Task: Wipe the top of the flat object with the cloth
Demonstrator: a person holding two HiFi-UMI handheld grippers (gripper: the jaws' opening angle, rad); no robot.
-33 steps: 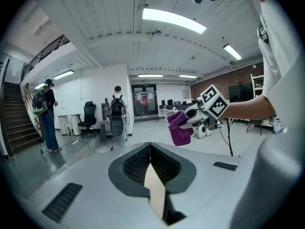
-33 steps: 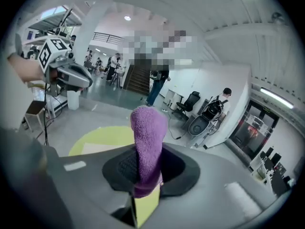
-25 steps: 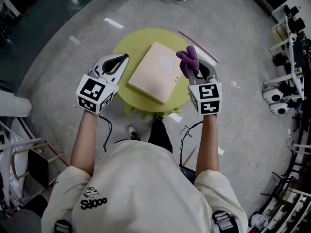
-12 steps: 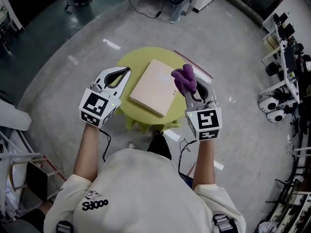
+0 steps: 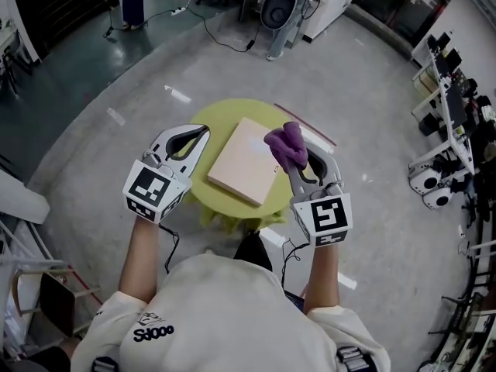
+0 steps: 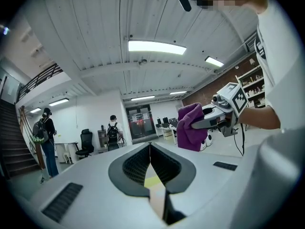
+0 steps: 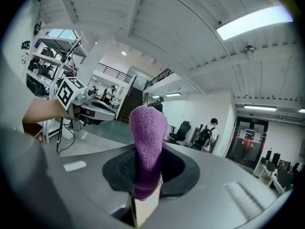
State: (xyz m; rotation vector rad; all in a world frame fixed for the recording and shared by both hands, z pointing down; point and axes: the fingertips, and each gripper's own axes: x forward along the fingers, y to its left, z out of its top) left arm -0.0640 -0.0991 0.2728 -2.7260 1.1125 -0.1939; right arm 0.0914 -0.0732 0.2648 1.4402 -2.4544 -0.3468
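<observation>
Just now the right hand-held gripper (image 5: 299, 160) has drawn in leftward. Its purple cloth (image 5: 285, 142), which a second ago sat off the far right corner of the pale flat board (image 5: 242, 161), now overlaps the board's right edge in the head view. The whole view has also shifted, so part of that change is only the head tilting. I judge that wiping has not started. The right gripper view looks out across the room and up at the ceiling, with the cloth standing up out of the jaws, so the cloth seems to be held above the board and not pressed on it. It needs to tip down before the first stroke.

That gripper's jaws are clamped on the lower part of the cloth, and the bunched top is free. The left hand-held gripper (image 5: 203, 131) has hardly moved. It hangs over the left rim of the round yellow-green surface (image 5: 225, 111), just beside the board, with its jaw tips pressed together on nothing.

The board lies flat in the middle of the surface, turned diagonally. Its long axis runs from near left to far right, with one corner pointing away from the person and one toward them.
</observation>
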